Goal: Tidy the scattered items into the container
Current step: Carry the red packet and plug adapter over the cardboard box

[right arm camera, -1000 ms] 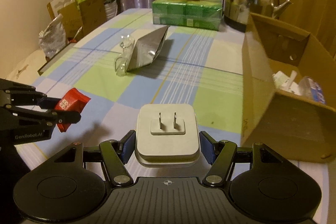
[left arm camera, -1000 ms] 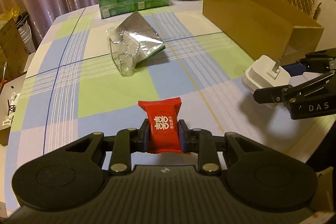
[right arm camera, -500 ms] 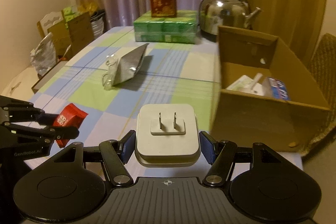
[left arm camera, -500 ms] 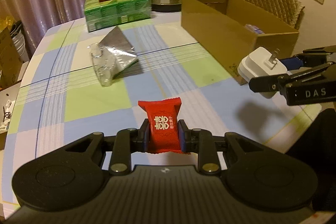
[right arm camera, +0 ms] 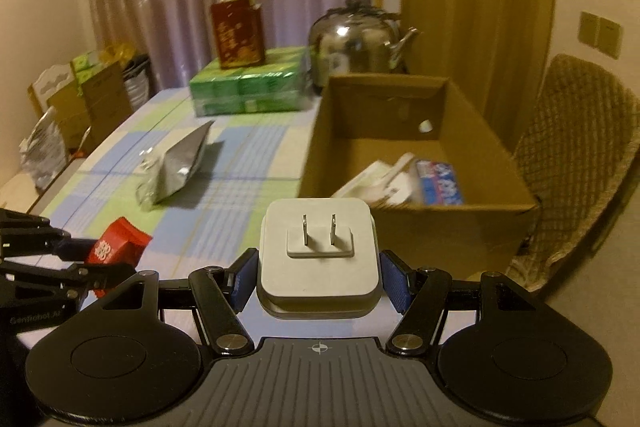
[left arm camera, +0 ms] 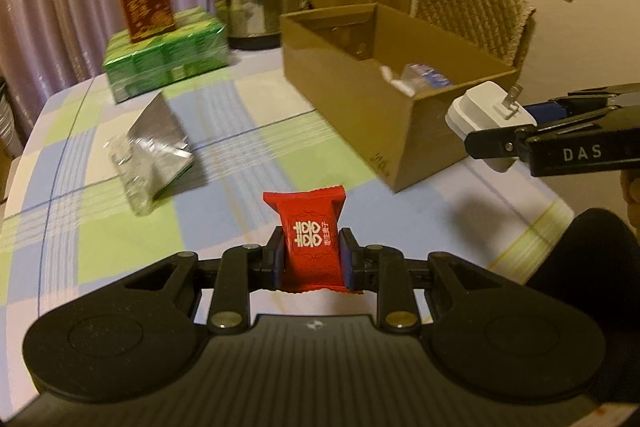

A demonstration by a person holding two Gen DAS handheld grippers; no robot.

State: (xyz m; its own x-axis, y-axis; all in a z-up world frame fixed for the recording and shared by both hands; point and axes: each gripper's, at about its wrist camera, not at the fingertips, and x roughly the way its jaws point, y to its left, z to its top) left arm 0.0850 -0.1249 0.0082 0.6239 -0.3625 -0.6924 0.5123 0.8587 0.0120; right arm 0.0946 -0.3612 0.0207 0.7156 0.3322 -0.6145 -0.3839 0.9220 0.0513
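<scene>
Left tongs [left arm camera: 312,263] are clamping a red sachet [left arm camera: 310,239] and right tongs [right arm camera: 318,281] a white plug adapter [right arm camera: 318,255], both poised for the cardboard box [right arm camera: 404,227] at frame right.

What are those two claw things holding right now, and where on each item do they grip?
The left gripper pinches a red snack packet across its lower sides. The right gripper clamps a white plug adapter by its two side faces, prongs pointing forward.

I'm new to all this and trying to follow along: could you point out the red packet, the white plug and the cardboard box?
red packet [left arm camera: 310,243], left wrist view, on its printed front between the pads.
white plug [right arm camera: 318,255], right wrist view, on its face below the two prongs.
cardboard box [right arm camera: 452,227], right wrist view, on its near outer wall.
</scene>
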